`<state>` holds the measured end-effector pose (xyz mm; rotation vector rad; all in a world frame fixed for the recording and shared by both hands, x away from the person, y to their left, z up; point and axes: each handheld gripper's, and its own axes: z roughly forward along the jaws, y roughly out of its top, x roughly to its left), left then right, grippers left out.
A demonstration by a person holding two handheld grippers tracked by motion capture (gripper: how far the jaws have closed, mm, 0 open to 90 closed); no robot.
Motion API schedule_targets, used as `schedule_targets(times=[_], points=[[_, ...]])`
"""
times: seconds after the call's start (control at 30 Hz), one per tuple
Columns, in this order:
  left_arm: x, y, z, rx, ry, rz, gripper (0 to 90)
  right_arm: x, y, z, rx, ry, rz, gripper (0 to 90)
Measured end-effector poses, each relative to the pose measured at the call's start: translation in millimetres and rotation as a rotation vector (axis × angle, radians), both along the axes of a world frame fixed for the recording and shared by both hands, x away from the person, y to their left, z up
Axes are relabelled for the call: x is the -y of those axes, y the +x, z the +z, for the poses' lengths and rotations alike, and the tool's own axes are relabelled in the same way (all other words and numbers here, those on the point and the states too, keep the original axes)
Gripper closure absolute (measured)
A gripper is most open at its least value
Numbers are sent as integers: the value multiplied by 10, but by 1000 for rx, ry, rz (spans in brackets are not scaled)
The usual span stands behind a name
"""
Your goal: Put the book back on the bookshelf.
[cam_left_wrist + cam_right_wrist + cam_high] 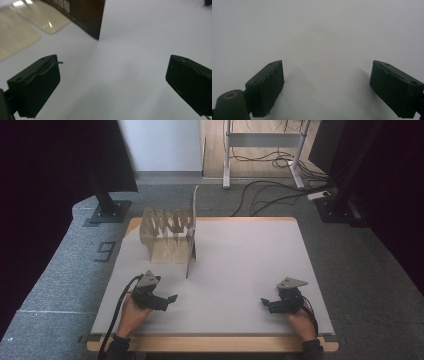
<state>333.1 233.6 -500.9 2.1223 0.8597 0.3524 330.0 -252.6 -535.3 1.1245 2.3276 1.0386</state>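
Jaws of your left gripper and right gripper stand apart and empty (nothing between them), so approach the rack at the surface's far left slowly, squarely.

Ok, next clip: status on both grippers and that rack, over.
Left gripper open, empty. Right gripper open, empty, low over table. Rack upright at far left, tall board standing against it, untouched. Nothing in the way.
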Motion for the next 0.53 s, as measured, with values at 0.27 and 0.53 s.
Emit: schedule_targets(times=[0.27,0.53], points=[[15,70,-253,-84,77,50,0,-1,-1,-1,1,0,-1,114],[72,72,-271,-89,133,55,0,-1,-10,-6,6,-1,2,118]])
